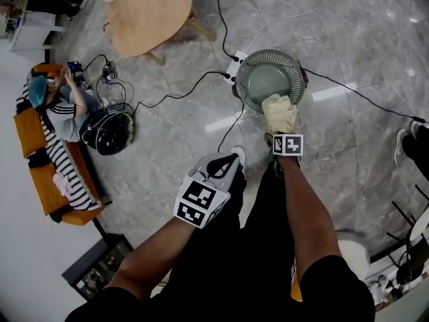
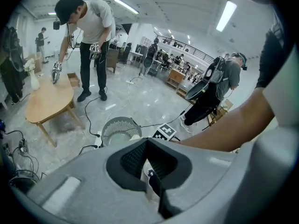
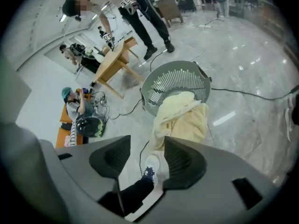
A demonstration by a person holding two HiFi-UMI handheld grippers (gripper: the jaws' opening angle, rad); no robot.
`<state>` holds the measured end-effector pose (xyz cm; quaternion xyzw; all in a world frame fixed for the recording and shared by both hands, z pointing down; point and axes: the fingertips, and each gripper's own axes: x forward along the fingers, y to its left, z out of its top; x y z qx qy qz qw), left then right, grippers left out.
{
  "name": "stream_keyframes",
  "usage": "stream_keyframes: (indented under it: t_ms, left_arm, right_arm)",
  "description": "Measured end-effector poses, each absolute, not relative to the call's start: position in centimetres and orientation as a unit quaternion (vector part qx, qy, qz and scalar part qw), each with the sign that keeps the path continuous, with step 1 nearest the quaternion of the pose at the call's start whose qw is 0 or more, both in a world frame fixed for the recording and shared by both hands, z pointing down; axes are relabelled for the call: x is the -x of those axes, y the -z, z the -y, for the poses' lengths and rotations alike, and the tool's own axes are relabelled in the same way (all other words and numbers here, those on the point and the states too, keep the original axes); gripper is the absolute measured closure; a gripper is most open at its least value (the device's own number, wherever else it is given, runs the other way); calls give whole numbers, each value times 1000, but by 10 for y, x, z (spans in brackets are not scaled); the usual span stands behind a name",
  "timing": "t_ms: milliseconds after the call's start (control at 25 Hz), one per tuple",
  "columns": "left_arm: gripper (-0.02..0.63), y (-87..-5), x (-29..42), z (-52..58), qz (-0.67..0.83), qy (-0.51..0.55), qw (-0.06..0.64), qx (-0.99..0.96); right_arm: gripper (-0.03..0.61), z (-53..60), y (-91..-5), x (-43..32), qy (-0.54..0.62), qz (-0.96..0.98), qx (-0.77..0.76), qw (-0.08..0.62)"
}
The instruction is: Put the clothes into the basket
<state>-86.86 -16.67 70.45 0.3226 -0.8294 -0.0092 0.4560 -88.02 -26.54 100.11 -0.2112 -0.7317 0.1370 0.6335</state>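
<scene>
Right claw [image 3: 147,147] spread near cloth [image 3: 183,116] | basket [image 3: 174,82] under it | cable [image 3: 244,94] beside

In the head view the wooden table [image 1: 147,12] is cut off by the edge at twelve o'clock, and a bystander's leg [image 1: 421,149] by the edge at three; the cloth [image 1: 279,113] covers the six o'clock stretch of rim on the basket [image 1: 244,69]; the body of the right gripper [image 3: 147,143] hides the cloth's lower end in its own view; the left gripper [image 2: 147,144] blocks the basket's near side, at six o'clock, in its view; the far desks there are too small to make out.
</scene>
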Motion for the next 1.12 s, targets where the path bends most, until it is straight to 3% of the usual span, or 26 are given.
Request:
stream_keyframes:
  t_ms: [320, 560, 760, 1120]
  left_arm:
    - [614, -689, 866, 161, 834, 14, 443, -328]
    - [614, -671, 863, 167, 836, 13, 426, -345]
    - [614, -645, 864, 177, 837, 9, 406, -367]
    - [614, -598, 837, 175, 826, 17, 387, -410]
  right_arm:
    - [352, 255, -966, 855, -127, 739, 230, 621]
    - [446, 265, -919, 852, -115, 769, 231, 585]
    - [546, 265, -848, 858, -128, 802, 251, 527]
    - [563, 245, -668, 866, -193, 849, 296, 392]
